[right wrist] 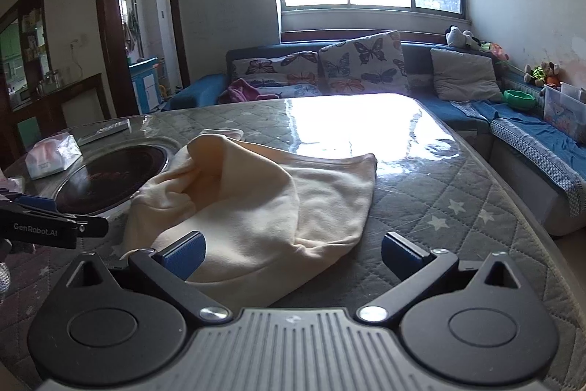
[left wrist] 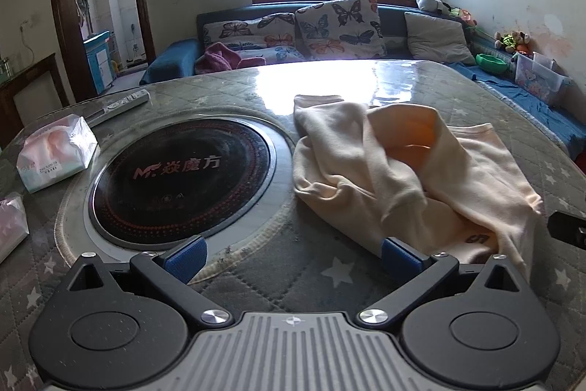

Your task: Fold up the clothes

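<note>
Both pairs of tongs stand spread wide with nothing between their blue pads: the left tongs (left wrist: 295,257) hang over bare quilted cover, their right pad just at the near edge of the cream garment (left wrist: 410,171), while the right tongs (right wrist: 293,253) hover low with the garment's near hem lying between and under the pads, not pinched. The garment (right wrist: 256,207) lies in a rumpled heap on the worktop (right wrist: 457,193), one layer thrown back over itself so that a hollow opens at the middle, a cuffed end trailing away toward the window and a small dark print showing near the left tongs. It sits just beside the round black hob (left wrist: 181,180) let into the worktop, and from the right wrist view it seems to overlap the hob's pale rim (the fisheye makes this hard to settle). Farther left lie a tissue pack (left wrist: 55,152) and a remote control (left wrist: 121,105), well apart from the cloth; beyond the worktop runs a blue sofa (right wrist: 531,134) with butterfly cushions. As I judge it, the folding has hardly begun: the step in hand is reaching for the cloth to spread it flat. The next move calls for each pair of tongs to close on a separate edge or corner of a single layer, then draw apart so the heap opens; catching two layers at once, or dragging the cloth across the hob, would be the likely slips.
</note>
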